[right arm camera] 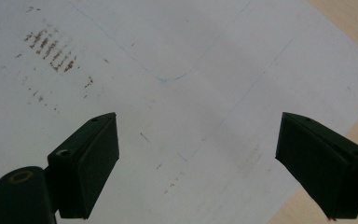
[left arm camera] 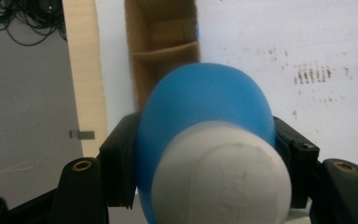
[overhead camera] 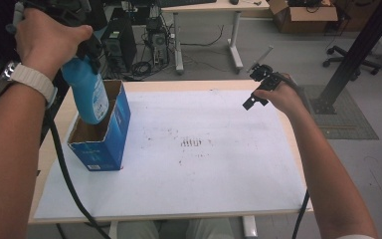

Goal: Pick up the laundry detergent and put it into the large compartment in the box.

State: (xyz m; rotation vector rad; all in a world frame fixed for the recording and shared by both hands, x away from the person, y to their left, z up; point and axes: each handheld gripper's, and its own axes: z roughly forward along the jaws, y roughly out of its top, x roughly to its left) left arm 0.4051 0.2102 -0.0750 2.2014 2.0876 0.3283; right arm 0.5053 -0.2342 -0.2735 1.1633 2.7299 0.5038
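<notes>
The table [overhead camera: 278,149] is the biggest thing here, a light wooden top almost wholly covered by a white sheet [overhead camera: 204,174] that carries a patch of small brown marks [overhead camera: 191,143] near its middle. Toward the table's left edge stands a blue cardboard box [overhead camera: 107,134], upright with its top open; the left gripper view looks down into it and shows a brown inner divider [left arm camera: 165,51] crossing it. A blue bottle [overhead camera: 87,92] with a white cap [left arm camera: 221,182] hangs tilted over that opening, its lower end already down inside the box near the far end, its body leaning back toward the person's left hand [overhead camera: 45,40]. The left gripper [left arm camera: 205,158] clamps the bottle just below the cap, one black jaw pressed against each side of the blue body. At the table's far right edge, well apart from the box, the right hand [overhead camera: 286,97] holds the right gripper [right arm camera: 198,154] above the sheet; its jaws stand wide apart with bare white sheet between them.
</notes>
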